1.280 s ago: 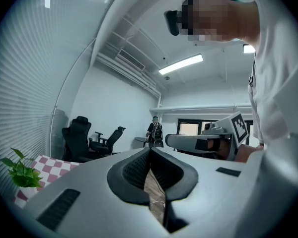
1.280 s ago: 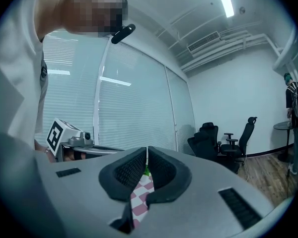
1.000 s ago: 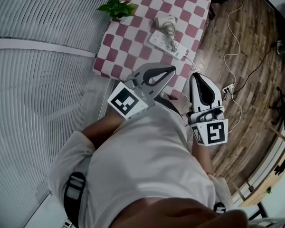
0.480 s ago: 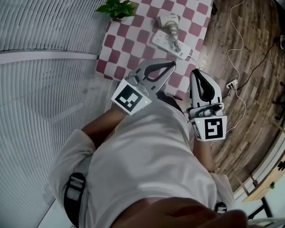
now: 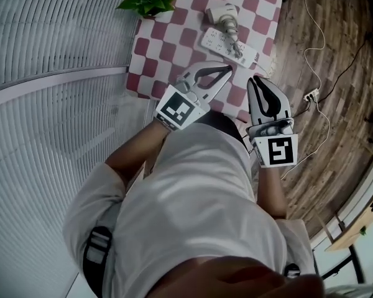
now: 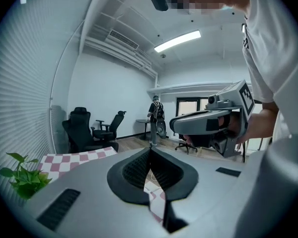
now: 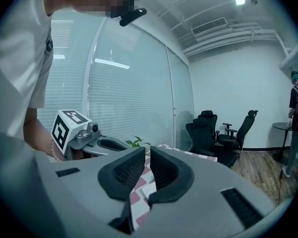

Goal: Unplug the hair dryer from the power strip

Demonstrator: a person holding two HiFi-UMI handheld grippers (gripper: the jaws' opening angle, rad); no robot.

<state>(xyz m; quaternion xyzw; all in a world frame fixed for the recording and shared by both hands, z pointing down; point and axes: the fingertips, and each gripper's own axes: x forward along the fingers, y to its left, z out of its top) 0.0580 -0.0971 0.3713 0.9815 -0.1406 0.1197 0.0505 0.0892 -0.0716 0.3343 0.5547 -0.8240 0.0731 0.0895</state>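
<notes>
Left gripper [image 6: 150, 151] fingers closed tip to tip, nothing between them; right gripper [image 7: 146, 155] fingers drawn together with only a thin slit, also empty.

The left gripper view shows only checked cloth through the slit under its fingers, the right gripper at centre right, a potted plant [image 6: 22, 177] at lower left, and office chairs [image 6: 87, 130] with a standing person [image 6: 156, 117] behind; neither hair dryer nor power strip appears there. The right gripper view shows a white strip of sockets low in its slit, taken to be the power strip [image 7: 148, 190]; the left gripper sits at its left.

Only the head view shows the full layout: left gripper [image 5: 227, 70] and right gripper [image 5: 255, 81] side by side over the near edge of the checked surface [image 5: 174, 42]; the power strip [image 5: 229, 47] lies just beyond the fingers, toward the top of the frame, apart from them; the hair dryer [image 5: 225, 14] rests at the strip's far end; wooden floor [image 5: 323, 135] at right.
</notes>
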